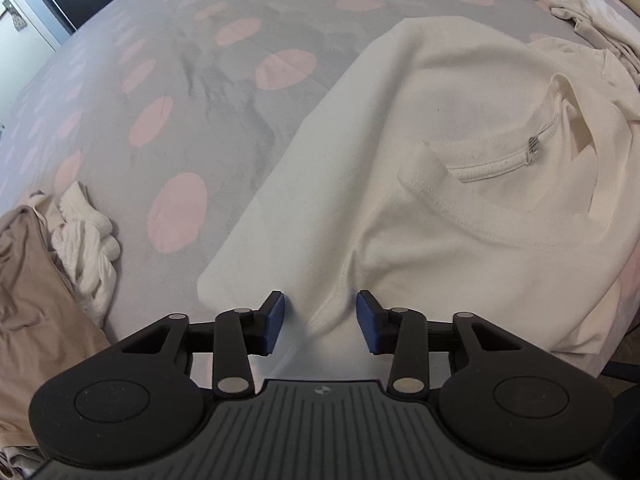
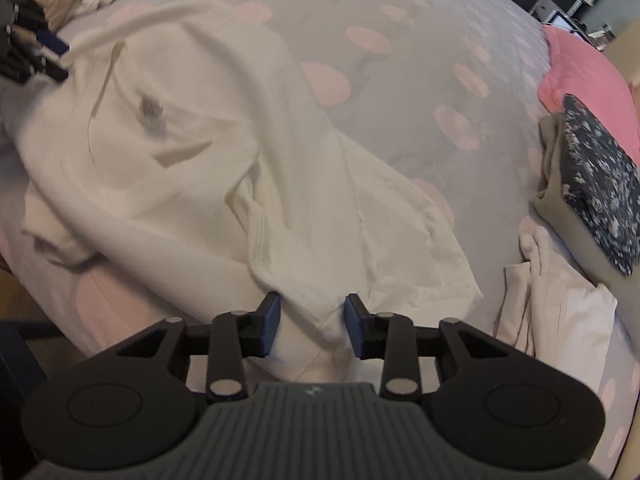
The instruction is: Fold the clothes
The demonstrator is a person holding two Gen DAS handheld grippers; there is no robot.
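We see the white T-shirt (image 1: 460, 208) lying on the bed (image 1: 180, 80), on its grey cover with pink dots, part-folded, collar and label facing up. The left tongs (image 1: 320, 320) stand released over a sleeve hem — fabric lies between the blue pads, but they do not press it. The right tongs (image 2: 311, 322) are likewise released, with a bunched hem corner lying between the pads.

Judged step: a fold has been laid and both tongs have let go. To do this well, we would lift both clear straight up without snagging the hems, then smooth the wrinkled sleeve before the next fold.

The left view alone shows the collar crisply, plus a beige garment (image 1: 36, 280) and a white crumpled cloth (image 1: 90, 248) beside it. The right view alone shows a pink item (image 2: 584, 76), a dark floral folded piece (image 2: 600, 188) and pale folded clothes (image 2: 556, 304) — and, blurred at its upper left, the other tongs.
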